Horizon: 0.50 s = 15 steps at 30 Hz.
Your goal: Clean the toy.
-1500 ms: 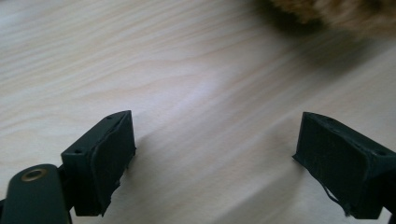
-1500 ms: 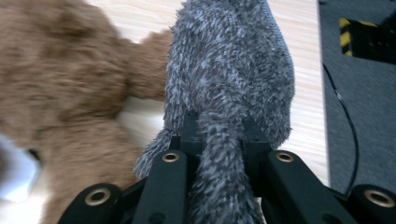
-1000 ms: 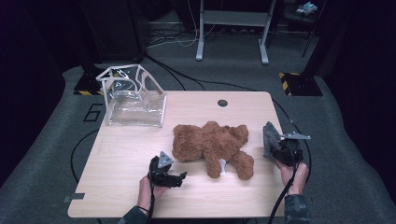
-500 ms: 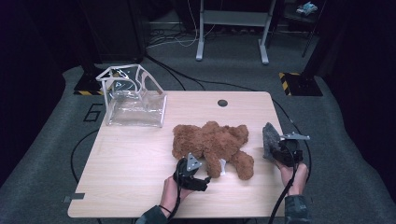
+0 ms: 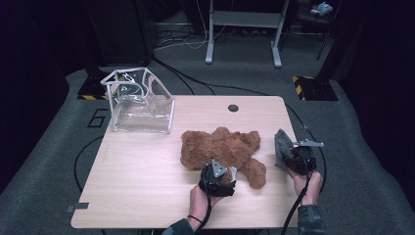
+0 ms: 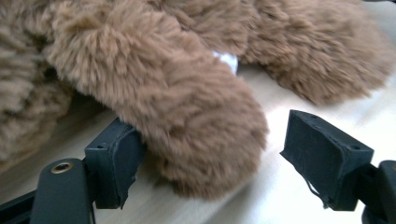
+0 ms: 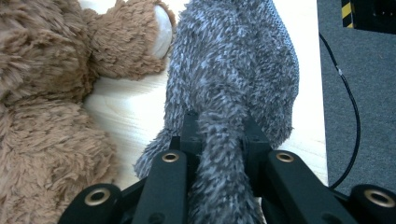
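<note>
Shaggy brown teddy bear [image 5: 222, 149] lies mid-table [image 5: 137, 166], bare wood to its left. Left claw [image 6: 205, 163] straddles a rounded plush limb, jaws closing, not yet gripping. Right claw [image 7: 219, 140] clenches fuzzy grey cloth [image 7: 233, 70] near the right table edge.

The high view looks forward and down over the table [image 5: 147, 171]. Each gripper view sits close behind its jaws; all share the bear [image 5: 222, 147] [image 6: 177, 107] [image 7: 42, 93].

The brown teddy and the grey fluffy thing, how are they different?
The brown teddy is far bigger than the grey fluffy thing. The teddy sprawls flat mid-table; the grey thing stands up at the table's right edge, pinched in the right gripper. The left gripper only straddles a teddy paw. Both are furry.
</note>
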Tool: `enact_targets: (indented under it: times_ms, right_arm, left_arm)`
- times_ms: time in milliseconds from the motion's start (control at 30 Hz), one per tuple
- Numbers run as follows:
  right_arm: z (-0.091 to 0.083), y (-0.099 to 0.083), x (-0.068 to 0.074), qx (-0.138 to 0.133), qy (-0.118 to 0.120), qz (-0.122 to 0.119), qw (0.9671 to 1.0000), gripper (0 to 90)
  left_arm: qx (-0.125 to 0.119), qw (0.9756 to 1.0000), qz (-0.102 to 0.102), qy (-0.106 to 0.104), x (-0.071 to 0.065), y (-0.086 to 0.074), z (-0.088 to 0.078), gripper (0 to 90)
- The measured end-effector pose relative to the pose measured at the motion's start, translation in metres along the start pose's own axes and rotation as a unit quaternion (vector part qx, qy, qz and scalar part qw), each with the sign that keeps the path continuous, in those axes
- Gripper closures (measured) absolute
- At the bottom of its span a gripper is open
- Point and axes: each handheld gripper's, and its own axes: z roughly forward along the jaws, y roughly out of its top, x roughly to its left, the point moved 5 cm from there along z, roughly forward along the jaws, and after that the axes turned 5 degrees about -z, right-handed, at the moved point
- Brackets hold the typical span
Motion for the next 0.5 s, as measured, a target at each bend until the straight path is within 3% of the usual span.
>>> enact_targets:
  times_ms: [33,167,367,500]
  right_arm:
    - [0.0,0.0,0.0,-0.003,0.0,0.001,1.0,76.4]
    - [0.001,0.0,0.002,0.002,0.004,0.004,1.0,76.4]
    - [0.004,0.0,0.004,0.001,0.007,0.0,1.0,76.4]
    - [0.003,-0.001,0.003,0.0,0.005,0.001,1.0,76.4]
  left_arm:
    - [-0.003,0.9999,0.002,0.01,0.0,0.0,0.002,22.9]
    - [-0.007,0.9992,-0.007,0.039,0.004,0.001,0.009,40.6]
    - [-0.034,0.9987,-0.003,0.036,0.008,0.007,0.006,61.6]
    - [-0.054,0.9979,0.008,0.035,0.012,0.015,-0.001,67.9]
